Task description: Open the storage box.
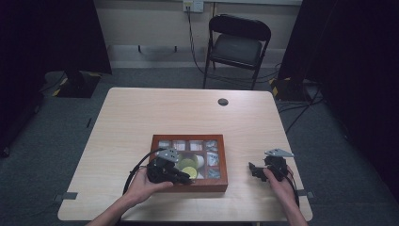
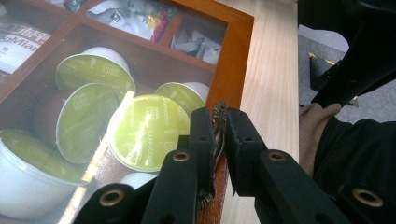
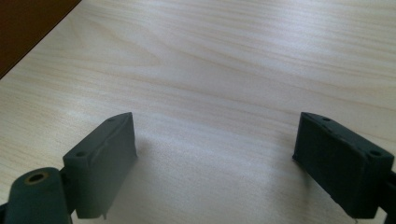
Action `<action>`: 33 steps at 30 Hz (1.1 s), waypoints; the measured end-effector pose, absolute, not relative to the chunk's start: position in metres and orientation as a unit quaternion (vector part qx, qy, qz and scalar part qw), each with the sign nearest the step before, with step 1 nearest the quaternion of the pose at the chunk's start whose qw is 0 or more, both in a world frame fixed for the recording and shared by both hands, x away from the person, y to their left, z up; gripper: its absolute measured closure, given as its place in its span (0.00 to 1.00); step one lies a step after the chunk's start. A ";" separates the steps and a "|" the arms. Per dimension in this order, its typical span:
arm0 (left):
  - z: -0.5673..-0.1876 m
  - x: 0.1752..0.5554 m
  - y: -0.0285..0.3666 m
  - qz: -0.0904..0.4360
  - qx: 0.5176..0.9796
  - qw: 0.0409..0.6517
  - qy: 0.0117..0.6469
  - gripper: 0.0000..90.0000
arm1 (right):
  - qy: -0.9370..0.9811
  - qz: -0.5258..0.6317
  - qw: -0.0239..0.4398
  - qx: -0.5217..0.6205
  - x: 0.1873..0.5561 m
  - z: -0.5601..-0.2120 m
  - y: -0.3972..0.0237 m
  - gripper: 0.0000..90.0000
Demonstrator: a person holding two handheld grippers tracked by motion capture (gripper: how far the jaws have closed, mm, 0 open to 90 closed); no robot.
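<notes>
Reddish-brown wooden compartment box with a glass lid, on the pale wood table.
The left gripper pinches a small ornate metal latch at the box's front edge; the right gripper rests wide apart and empty on the table to the box's right.

Black hand-held gripper, grey triangular plate, black cable, seemingly bare forearms

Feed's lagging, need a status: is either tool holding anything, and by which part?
Left tool pinches a small metal knob at the wooden box's front edge. Right tool is open, holding nothing.
</notes>
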State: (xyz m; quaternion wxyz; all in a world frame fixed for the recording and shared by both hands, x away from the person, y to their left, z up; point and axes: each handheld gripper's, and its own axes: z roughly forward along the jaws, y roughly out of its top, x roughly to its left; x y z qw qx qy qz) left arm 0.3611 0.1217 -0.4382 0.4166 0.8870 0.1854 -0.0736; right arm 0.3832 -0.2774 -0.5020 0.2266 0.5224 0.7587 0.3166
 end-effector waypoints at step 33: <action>-0.403 0.378 0.126 -0.109 0.875 0.426 0.200 0.91 | 0.759 0.317 0.227 0.522 0.383 -0.502 -0.277 0.13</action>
